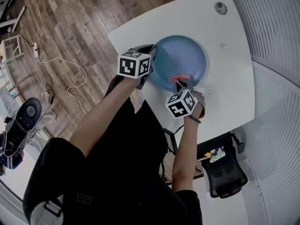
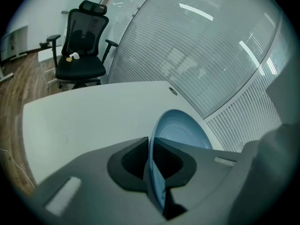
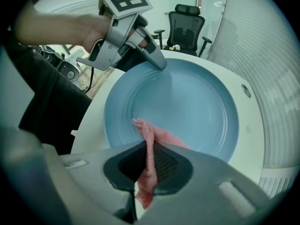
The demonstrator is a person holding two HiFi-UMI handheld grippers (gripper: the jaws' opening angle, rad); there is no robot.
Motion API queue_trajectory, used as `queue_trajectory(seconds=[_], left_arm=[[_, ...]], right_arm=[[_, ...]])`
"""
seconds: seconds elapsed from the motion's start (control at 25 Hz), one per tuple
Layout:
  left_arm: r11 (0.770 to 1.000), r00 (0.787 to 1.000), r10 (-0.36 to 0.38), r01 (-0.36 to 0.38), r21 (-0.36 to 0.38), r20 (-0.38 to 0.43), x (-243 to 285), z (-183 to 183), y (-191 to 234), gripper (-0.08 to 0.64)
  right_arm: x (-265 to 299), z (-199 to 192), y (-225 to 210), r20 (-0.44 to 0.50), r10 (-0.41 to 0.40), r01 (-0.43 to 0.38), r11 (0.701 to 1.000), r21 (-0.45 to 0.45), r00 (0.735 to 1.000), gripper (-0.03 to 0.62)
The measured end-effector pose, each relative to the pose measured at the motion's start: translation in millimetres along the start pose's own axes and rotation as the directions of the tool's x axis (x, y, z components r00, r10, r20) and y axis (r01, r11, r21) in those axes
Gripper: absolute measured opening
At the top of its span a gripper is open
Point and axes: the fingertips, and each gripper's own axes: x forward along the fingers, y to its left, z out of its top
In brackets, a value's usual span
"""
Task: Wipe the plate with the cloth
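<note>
A round blue plate (image 1: 180, 60) rests on the white table (image 1: 229, 55). My left gripper (image 1: 151, 59) is shut on the plate's left rim; in the left gripper view the plate (image 2: 180, 130) stands edge-on between the jaws of the left gripper (image 2: 152, 168). My right gripper (image 1: 186, 84) points straight down at the plate's near rim, shut on a pink cloth (image 1: 180, 78). In the right gripper view the cloth (image 3: 152, 144) hangs from the right gripper (image 3: 149, 165) onto the plate (image 3: 187, 102), with the left gripper (image 3: 159, 62) clamped at the far rim.
A black office chair (image 1: 225, 168) stands near the table's right front corner. A round cable port (image 1: 221, 7) sits at the table's far end. White cables (image 1: 65, 74) trail over the wooden floor to the left. A curved slatted wall (image 1: 276, 41) runs behind the table.
</note>
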Motion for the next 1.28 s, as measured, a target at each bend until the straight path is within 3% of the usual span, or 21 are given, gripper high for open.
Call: queue_trajectory(seconds=[0.36, 0.44, 0.6, 0.72, 0.84, 0.88, 1.04, 1.16, 1.28], left_arm=[[0.999, 0.999, 0.030, -0.030, -0.014, 0.035, -7, 10, 13, 0.031], [0.999, 0.999, 0.032, -0.032, -0.010, 0.042, -7, 11, 13, 0.031], [1.000, 0.998, 0.023, -0.022, -0.015, 0.061, -3, 14, 14, 0.025], [0.999, 0.997, 0.034, -0.032, -0.025, 0.071, -2, 19, 16, 0.021], [0.999, 0.996, 0.043, -0.041, -0.030, 0.084, 0, 24, 17, 0.036], [0.999, 0.995, 0.039, -0.036, -0.036, 0.090, 0, 25, 17, 0.077], [0.998, 0.993, -0.018, 0.025, -0.055, 0.118, -4, 29, 9, 0.234], [0.998, 0.990, -0.050, 0.053, -0.019, 0.134, -15, 32, 6, 0.290], [0.997, 0.985, -0.072, 0.074, -0.012, 0.158, -32, 37, 6, 0.295]], right_arm=[[4, 27, 21, 0.048, 0.080, -0.077, 0.995, -0.064, 0.996, 0.025], [4, 31, 20, 0.074, 0.052, -0.047, 0.996, -0.077, 0.996, 0.025], [-11, 42, 2, 0.201, -0.105, 0.113, 0.993, -0.031, 0.974, 0.025], [-35, 54, -11, 0.313, -0.221, 0.208, 0.975, 0.073, 0.924, 0.025], [-64, 61, -24, 0.409, -0.341, 0.275, 0.938, 0.211, 0.847, 0.025], [-74, 62, -28, 0.435, -0.375, 0.285, 0.923, 0.260, 0.818, 0.025], [-119, 61, -37, 0.509, -0.480, 0.288, 0.865, 0.411, 0.715, 0.025], [-149, 60, -38, 0.539, -0.536, 0.284, 0.829, 0.481, 0.650, 0.025], [-179, 63, -44, 0.571, -0.585, 0.271, 0.795, 0.543, 0.576, 0.025]])
